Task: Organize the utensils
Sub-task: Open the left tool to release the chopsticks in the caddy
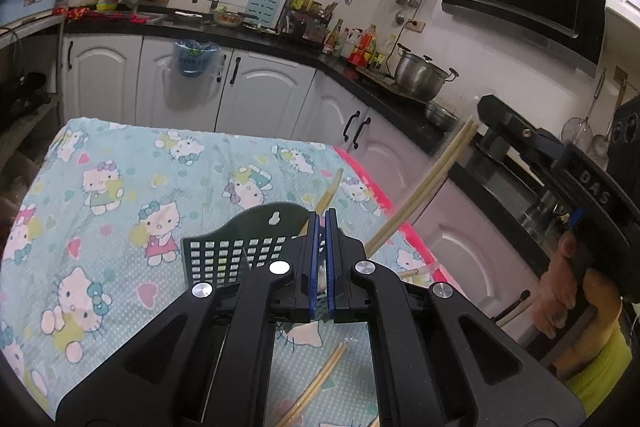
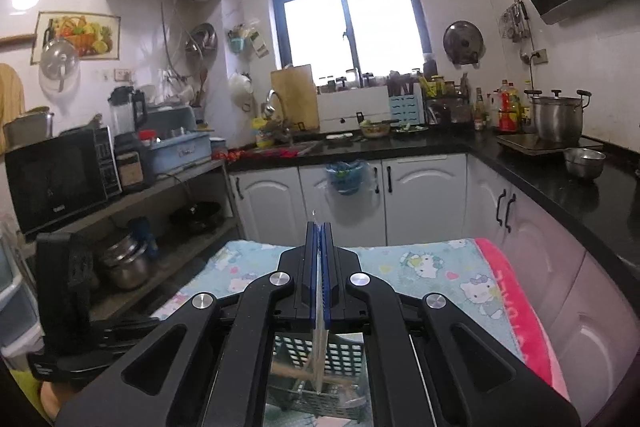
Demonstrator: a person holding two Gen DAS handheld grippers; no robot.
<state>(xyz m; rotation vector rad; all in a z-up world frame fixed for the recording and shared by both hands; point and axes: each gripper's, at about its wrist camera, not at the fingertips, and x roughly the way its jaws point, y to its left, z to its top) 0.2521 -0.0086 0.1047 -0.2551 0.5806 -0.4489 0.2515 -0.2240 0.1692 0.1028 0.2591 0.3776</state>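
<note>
A dark green perforated utensil basket (image 1: 224,251) (image 2: 340,351) stands on the table with the cartoon-cat cloth (image 1: 120,167). My right gripper (image 2: 320,227) (image 1: 490,125) is shut on a pair of wooden chopsticks (image 1: 424,187) near their top. They slant down to the left toward the basket's right end. My left gripper (image 1: 321,223) is shut just in front of the basket's right part and hides it. I cannot tell whether its pads pinch anything. A single chopstick (image 1: 330,189) leans behind its fingers. More chopsticks (image 1: 320,379) lie loose on the cloth below it.
The cloth's pink edge (image 2: 516,307) marks the table's right side, close to white cabinets (image 1: 256,91). A black counter (image 2: 552,187) with a steel pot (image 2: 556,119) runs behind and to the right. A shelf with a microwave (image 2: 56,179) stands left.
</note>
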